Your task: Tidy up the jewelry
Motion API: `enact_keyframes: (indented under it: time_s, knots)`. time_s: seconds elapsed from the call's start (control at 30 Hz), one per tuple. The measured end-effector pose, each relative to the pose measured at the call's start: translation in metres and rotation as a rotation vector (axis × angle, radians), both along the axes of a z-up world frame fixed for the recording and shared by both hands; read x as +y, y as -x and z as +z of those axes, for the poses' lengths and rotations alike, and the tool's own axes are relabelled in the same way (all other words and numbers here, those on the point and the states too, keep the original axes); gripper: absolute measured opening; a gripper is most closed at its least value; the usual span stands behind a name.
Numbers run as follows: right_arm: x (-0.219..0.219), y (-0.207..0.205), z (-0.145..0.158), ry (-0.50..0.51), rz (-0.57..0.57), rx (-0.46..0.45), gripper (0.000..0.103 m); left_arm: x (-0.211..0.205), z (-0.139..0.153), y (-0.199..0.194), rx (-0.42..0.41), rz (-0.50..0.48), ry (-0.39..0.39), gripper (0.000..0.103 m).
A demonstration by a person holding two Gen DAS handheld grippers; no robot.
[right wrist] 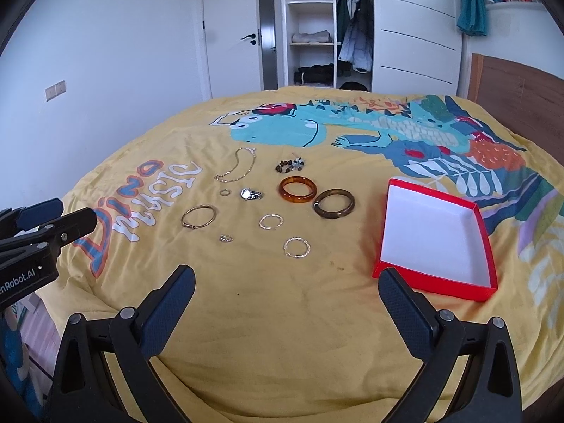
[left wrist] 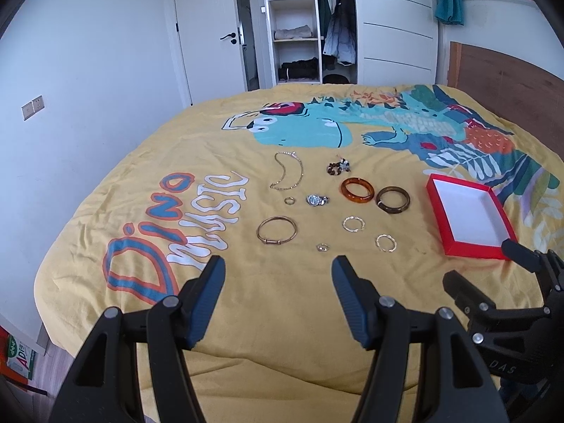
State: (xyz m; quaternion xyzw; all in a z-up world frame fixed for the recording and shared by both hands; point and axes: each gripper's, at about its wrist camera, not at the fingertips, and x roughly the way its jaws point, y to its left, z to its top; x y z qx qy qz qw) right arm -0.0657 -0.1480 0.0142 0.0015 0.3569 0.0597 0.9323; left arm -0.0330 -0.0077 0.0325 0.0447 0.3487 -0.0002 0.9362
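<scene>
Jewelry lies spread on a yellow bedspread (left wrist: 282, 317). There is a gold chain (left wrist: 287, 171), a beaded bracelet (left wrist: 338, 167), an amber bangle (left wrist: 357, 189), a dark brown bangle (left wrist: 392, 199), a watch (left wrist: 317, 200), a thin gold bangle (left wrist: 276, 231), two twisted silver hoops (left wrist: 353, 224) (left wrist: 386, 242) and two small rings (left wrist: 289, 201) (left wrist: 322, 246). An empty red box (left wrist: 470, 216) with a white inside sits to the right. My left gripper (left wrist: 278, 271) is open above the near bedspread. My right gripper (right wrist: 287, 282) is open too, its right finger next to the red box (right wrist: 437, 236).
The bed's wooden headboard (left wrist: 511, 77) stands at the right. Beyond the bed are a white door (left wrist: 211, 35) and an open wardrobe (left wrist: 310, 24) with shelves and hanging coats. The bed's left edge drops to the floor by a white wall.
</scene>
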Motion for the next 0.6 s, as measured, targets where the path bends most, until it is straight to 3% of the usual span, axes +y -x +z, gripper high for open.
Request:
enact_keyframes:
  time_s: [0.6]
  knots:
    - [0.004, -0.035, -0.031, -0.037, 0.073, 0.073, 0.089, -0.004, -0.037, -0.044, 0.118, -0.004, -0.012, 0.061]
